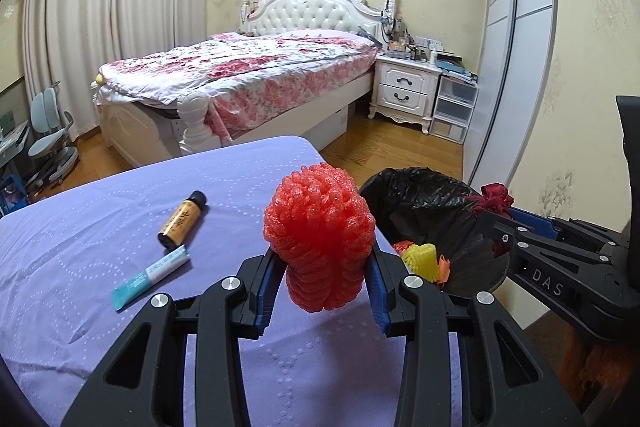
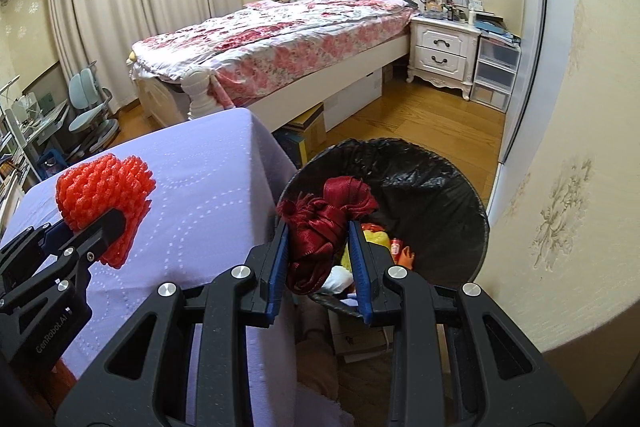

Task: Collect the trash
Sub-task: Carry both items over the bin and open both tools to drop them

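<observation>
Left wrist view: the left gripper point(image 1: 322, 259) clamps a red foam fruit net point(image 1: 320, 231) above the lilac-clothed table's point(image 1: 80, 267) right edge, near the black-lined bin point(image 1: 424, 203).

Right wrist view: the right gripper point(image 2: 318, 259) pinches a crumpled dark red ribbon point(image 2: 320, 227) over the bin's point(image 2: 440, 195) near rim, bedroom behind.

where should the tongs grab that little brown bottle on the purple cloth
Grip the brown bottle across its labelled middle, coming straight down. It lies flat on the purple cloth, so its round sides are open; keep clear of the teal tube by its base.
</observation>
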Action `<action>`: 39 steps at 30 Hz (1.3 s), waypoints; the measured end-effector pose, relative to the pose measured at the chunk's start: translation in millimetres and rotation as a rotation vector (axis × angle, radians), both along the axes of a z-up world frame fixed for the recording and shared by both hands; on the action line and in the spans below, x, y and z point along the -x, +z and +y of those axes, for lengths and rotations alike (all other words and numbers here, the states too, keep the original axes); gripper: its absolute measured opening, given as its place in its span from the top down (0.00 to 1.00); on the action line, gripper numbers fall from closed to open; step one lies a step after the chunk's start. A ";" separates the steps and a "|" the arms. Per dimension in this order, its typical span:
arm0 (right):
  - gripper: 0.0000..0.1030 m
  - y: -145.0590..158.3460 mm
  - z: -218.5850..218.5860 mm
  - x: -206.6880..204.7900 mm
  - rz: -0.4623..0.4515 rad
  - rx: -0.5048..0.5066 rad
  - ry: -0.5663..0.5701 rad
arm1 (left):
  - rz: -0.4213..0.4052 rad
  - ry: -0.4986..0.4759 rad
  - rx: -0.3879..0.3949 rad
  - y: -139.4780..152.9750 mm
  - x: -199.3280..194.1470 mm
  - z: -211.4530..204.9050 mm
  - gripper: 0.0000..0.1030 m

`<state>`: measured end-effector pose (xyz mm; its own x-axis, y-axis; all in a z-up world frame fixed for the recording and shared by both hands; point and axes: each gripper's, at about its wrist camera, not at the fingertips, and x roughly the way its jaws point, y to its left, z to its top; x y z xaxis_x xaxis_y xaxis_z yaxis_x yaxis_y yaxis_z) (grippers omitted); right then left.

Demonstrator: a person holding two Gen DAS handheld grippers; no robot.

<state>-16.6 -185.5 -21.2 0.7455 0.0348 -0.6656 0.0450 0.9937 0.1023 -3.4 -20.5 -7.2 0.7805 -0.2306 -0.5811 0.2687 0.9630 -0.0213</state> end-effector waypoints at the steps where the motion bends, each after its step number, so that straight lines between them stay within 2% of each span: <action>1: 0.73 -0.5 -3.2 -1.6 0.000 0.000 -0.007 | -0.002 -0.007 -0.003 -0.3 -2.2 -3.1 0.62; 16: 0.73 -18.8 -49.9 -42.5 0.029 0.005 -0.075 | 0.000 -0.066 -0.024 -5.5 -39.1 -51.8 0.62; 29: 0.72 -29.7 -73.4 -69.4 0.044 -0.008 -0.098 | 0.059 -0.089 -0.059 -22.1 -73.4 -88.0 0.61; 30: 0.71 -29.8 -74.1 -71.7 0.045 -0.008 -0.101 | 0.064 -0.088 -0.061 -23.3 -74.6 -89.5 0.59; 32: 0.59 -31.1 -75.8 -72.6 0.045 -0.007 -0.110 | 0.076 -0.088 -0.063 -25.2 -78.9 -91.0 0.52; 33: 0.49 -31.4 -77.2 -72.4 0.041 -0.003 -0.120 | 0.081 -0.085 -0.065 -26.5 -79.3 -91.2 0.49; 35: 0.47 -31.2 -79.4 -72.8 0.036 -0.002 -0.130 | 0.088 -0.077 -0.065 -27.6 -80.6 -91.8 0.40; 39: 0.43 -31.0 -83.6 -72.6 0.032 0.004 -0.147 | 0.091 -0.064 -0.052 -26.7 -81.4 -89.2 0.30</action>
<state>56.0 -269.1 -52.2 0.7209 -0.0756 -0.6889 0.1931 0.9766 0.0949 78.0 -109.8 -33.9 0.7086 -0.2457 -0.6615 0.3285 0.9445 0.0010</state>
